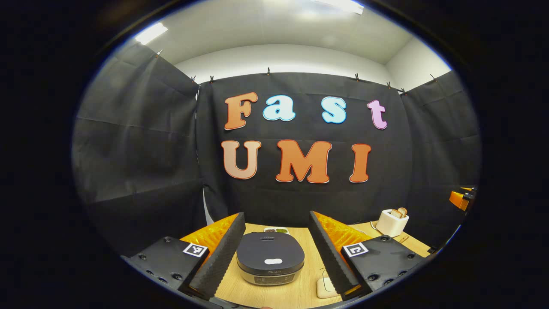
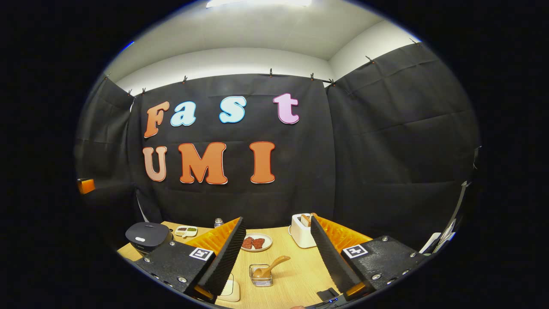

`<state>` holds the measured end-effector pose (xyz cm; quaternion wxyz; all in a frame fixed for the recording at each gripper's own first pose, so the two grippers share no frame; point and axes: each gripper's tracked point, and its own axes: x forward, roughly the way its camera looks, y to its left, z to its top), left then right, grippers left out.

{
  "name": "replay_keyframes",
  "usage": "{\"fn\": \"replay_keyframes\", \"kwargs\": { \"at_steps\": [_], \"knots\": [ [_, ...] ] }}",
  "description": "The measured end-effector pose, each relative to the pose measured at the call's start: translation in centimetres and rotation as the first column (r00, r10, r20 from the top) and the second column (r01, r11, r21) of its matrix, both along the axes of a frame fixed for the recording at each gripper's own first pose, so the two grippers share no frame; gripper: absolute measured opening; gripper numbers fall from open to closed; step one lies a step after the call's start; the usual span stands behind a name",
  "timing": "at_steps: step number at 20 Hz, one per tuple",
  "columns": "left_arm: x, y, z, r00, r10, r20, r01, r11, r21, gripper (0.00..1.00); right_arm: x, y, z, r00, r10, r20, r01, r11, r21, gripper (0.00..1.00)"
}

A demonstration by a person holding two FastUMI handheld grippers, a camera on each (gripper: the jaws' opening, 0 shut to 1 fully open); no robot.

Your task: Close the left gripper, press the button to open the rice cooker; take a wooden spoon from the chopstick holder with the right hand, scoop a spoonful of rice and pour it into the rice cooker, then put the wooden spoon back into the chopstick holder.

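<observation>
The dark rice cooker (image 1: pixel 270 257) stands on the wooden table (image 1: pixel 279 296) with its lid down and a pale button (image 1: pixel 273 261) on the front of the lid. My left gripper (image 1: pixel 275 216) is open, hovering in front of the cooker, which shows between its fingers. In the right gripper view a wooden spoon (image 2: pixel 270 267) leans in a small wire chopstick holder (image 2: pixel 261 277) just ahead of my open right gripper (image 2: pixel 277 219). The cooker (image 2: pixel 147 236) sits far to its left.
A white toaster (image 1: pixel 392 222) holding bread stands at the back right. Also on the table are a plate (image 2: pixel 256 242) of reddish pieces, a divided dish (image 2: pixel 185 231), a small bottle (image 2: pixel 218 222) and a flat white pad (image 2: pixel 229 289) near the front.
</observation>
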<state>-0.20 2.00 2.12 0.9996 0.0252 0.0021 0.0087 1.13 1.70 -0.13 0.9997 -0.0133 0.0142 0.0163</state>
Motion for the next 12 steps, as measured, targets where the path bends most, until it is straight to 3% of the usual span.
{"fn": "replay_keyframes", "kwargs": {
  "at_steps": [7, 12],
  "knots": [
    [0.18, -0.03, 0.02, 1.000, -0.017, -0.002, 0.017, 1.000, 0.012, 0.97, -0.18, 0.71, 0.12, 1.000, 0.015, 0.010, -0.015, 1.000, -0.018, 0.94],
    [0.26, -0.77, -0.64, 0.998, -0.049, -0.032, 0.049, 0.999, 0.004, 0.68, 0.01, 0.34, 0.35, 1.000, 0.009, 0.024, -0.008, 0.999, -0.043, 0.94]
  ]
}}
